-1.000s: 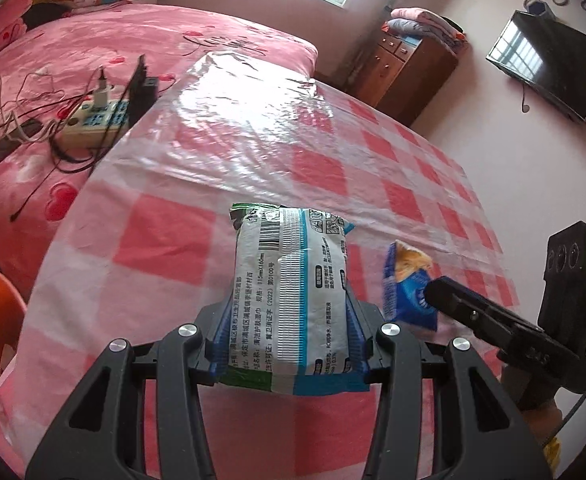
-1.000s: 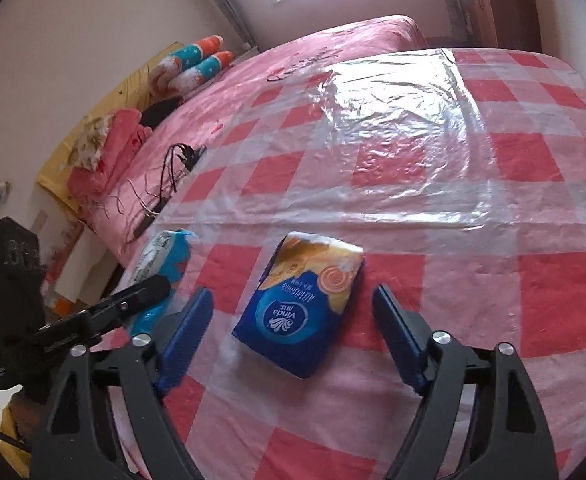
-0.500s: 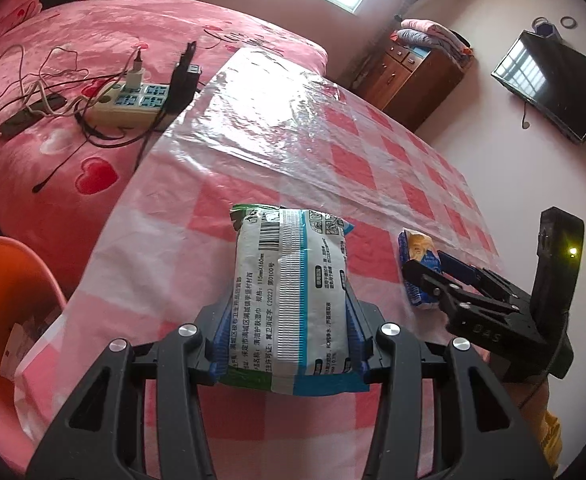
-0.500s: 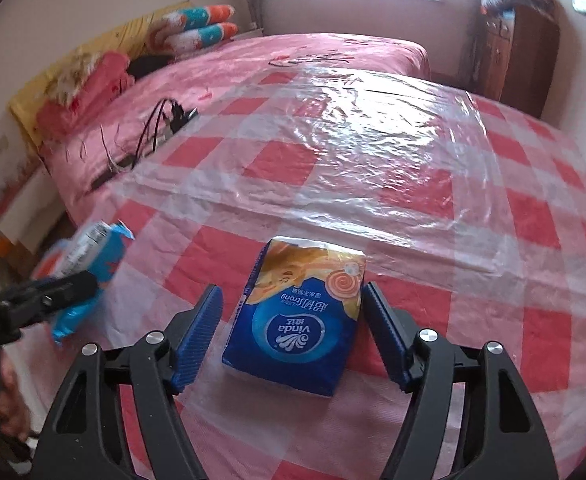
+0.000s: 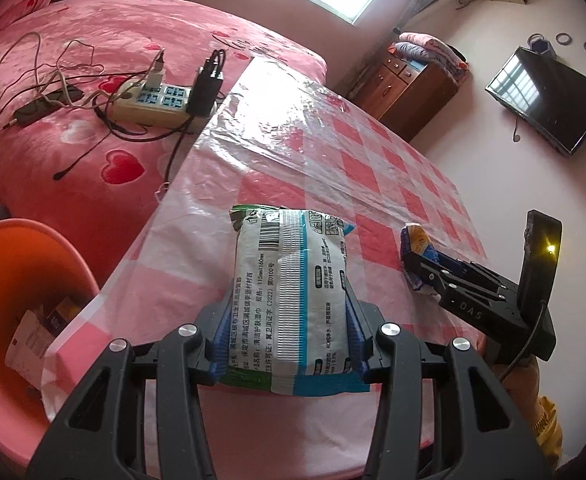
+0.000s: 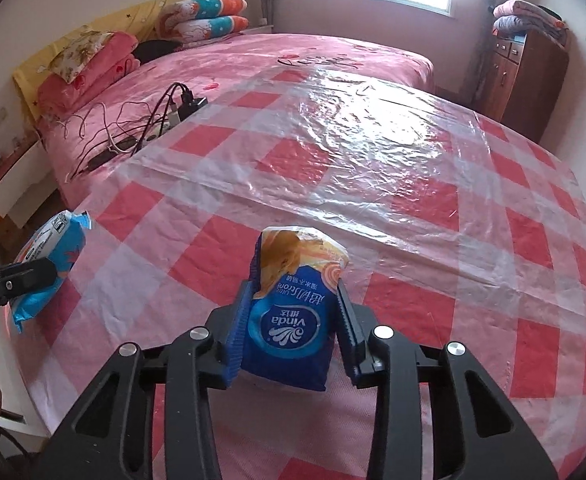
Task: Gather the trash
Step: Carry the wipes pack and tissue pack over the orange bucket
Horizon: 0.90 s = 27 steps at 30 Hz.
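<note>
My left gripper (image 5: 289, 332) is shut on a white and blue wet-wipe pack (image 5: 289, 280), held just over the near left corner of the checked table (image 5: 333, 168). An orange bin (image 5: 17, 300) with paper scraps inside stands below, to the left of that corner. My right gripper (image 6: 293, 292) is closing its jaws on a blue tissue pack (image 6: 289, 328); the pads press its sides and the pack bulges upward. In the right wrist view the left gripper (image 6: 25, 276) with the wet-wipe pack (image 6: 53, 240) shows at the left edge.
A pink bed (image 5: 73, 60) borders the table's left side, with a power strip (image 5: 153, 104) and tangled cables on it. A wooden cabinet (image 5: 409, 92) and a wall television (image 5: 549, 96) stand beyond the table. Clear plastic covers the tablecloth (image 6: 373, 152).
The right gripper's jaws closed onto the blue tissue pack, squeezing it up. The left gripper carried the wet-wipe pack leftwards, bringing the orange bin into view.
</note>
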Each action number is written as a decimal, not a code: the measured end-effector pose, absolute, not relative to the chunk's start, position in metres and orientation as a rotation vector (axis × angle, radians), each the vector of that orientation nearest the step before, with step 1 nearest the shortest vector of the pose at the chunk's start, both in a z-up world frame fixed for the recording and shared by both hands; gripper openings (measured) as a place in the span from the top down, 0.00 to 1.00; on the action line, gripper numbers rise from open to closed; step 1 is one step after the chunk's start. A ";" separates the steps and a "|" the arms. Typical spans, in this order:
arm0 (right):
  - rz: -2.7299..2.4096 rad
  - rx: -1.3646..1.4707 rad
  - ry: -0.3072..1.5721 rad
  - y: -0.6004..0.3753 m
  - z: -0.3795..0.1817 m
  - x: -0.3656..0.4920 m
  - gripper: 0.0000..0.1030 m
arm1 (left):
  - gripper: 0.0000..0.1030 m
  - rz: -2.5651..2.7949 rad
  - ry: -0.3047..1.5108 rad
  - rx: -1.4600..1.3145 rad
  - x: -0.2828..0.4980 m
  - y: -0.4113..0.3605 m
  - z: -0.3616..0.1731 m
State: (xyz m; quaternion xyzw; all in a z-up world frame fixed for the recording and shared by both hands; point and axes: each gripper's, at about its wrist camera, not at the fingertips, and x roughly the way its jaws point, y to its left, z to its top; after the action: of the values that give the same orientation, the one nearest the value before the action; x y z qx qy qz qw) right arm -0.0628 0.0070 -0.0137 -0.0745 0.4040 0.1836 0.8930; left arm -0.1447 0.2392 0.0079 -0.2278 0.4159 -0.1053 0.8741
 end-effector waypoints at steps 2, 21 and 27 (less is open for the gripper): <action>0.382 -0.147 0.834 0.007 -0.013 -0.065 0.63 | 0.53 -0.216 0.865 -0.482 -0.148 0.245 0.007; 0.515 -0.117 0.785 0.063 0.018 -0.092 0.64 | 0.53 -0.058 0.808 -0.544 -0.192 0.323 0.007; 0.637 -0.127 0.789 0.105 0.026 -0.105 0.64 | 0.53 0.028 0.811 -0.541 -0.206 0.349 -0.001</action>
State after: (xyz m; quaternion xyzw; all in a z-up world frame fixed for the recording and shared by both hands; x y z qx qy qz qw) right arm -0.1047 0.1053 0.0262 -0.0606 0.3775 0.3047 0.8723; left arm -0.2059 0.3489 -0.0007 -0.2598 0.3896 0.0133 0.8835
